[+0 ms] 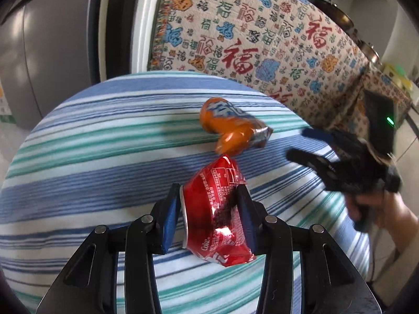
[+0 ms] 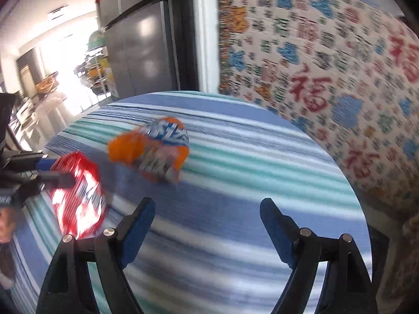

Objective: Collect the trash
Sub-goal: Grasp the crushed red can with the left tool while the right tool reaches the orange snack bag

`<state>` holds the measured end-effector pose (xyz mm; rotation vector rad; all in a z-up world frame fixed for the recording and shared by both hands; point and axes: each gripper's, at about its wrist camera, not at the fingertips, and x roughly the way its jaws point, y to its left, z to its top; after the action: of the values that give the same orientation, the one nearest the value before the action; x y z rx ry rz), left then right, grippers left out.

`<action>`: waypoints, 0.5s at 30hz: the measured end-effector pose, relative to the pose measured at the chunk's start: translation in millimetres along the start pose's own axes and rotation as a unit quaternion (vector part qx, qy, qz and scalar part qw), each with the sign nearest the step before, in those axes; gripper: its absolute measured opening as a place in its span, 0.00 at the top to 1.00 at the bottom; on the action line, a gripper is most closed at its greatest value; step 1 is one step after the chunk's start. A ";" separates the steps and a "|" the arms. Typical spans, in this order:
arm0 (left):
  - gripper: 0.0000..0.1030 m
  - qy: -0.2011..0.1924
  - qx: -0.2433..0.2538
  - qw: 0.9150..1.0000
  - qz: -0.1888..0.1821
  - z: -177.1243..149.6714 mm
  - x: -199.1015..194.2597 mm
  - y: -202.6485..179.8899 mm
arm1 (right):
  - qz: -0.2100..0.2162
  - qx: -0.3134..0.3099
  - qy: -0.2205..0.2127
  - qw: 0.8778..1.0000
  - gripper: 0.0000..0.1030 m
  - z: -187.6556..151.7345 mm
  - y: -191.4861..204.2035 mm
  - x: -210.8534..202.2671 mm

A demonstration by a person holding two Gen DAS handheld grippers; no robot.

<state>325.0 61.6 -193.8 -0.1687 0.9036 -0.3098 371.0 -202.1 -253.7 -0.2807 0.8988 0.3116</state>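
Where the two cans lie, the desk [image 1: 78, 157] is round and covered with a cloth of blue, white and green stripes. Behind its far edge hangs a big cream cloth [image 1: 262, 39] printed all over with red, blue, orange and green signs. To the left of that stands a tall grey fridge [image 1: 52, 52]. In the right wrist view the room opens up far off on the left, bright with light, with shelves full of things too blurry to name.

There are two crushed cans on the desk. One is a red can [image 1: 220, 214] and one is an orange can [image 1: 230, 128]. The orange can lies near the middle of the desk, a bit toward the far edge. The red can is just beside it, on the near side, and the two look very close or touching.

There are two grippers. The left hand-held gripper [image 1: 209, 209] has its blue pads pressed on both sides of the red can, so it is clamped on it. The right hand-held gripper [image 2: 207, 222] has its fingers wide apart with nothing between them, above the stripes near the right edge of the desk. The right wrist view is blurry.
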 end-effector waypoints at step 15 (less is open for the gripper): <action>0.59 0.001 -0.017 1.000 0.019 -3.8 -26.7 41.9 | 0.060 -0.058 -0.002 0.996 0.18 19.2 48.4 18.7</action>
<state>314.7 109.9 -187.6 -0.1827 0.9126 -0.2581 377.4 -147.8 -262.4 -0.3341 0.8976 0.4770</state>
